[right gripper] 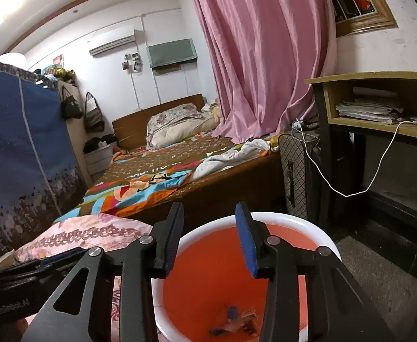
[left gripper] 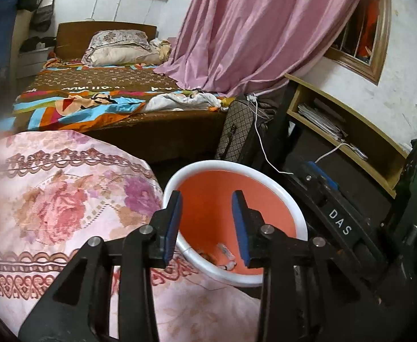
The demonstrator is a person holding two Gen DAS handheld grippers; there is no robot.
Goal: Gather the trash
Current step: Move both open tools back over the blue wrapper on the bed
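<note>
An orange bin with a white rim stands on the floor beside a pink floral quilt; it also shows in the right wrist view. Small pieces of trash lie at its bottom, also seen in the right wrist view. My left gripper is open and empty, above the bin's near-left rim. My right gripper is open and empty, right over the bin's mouth. Its black body shows at the right of the left wrist view.
A bed with a colourful sheet lies behind. A pink curtain hangs at the back right. A wooden desk with papers, a white cable and a patterned suitcase stand right. A blue fabric wardrobe stands left.
</note>
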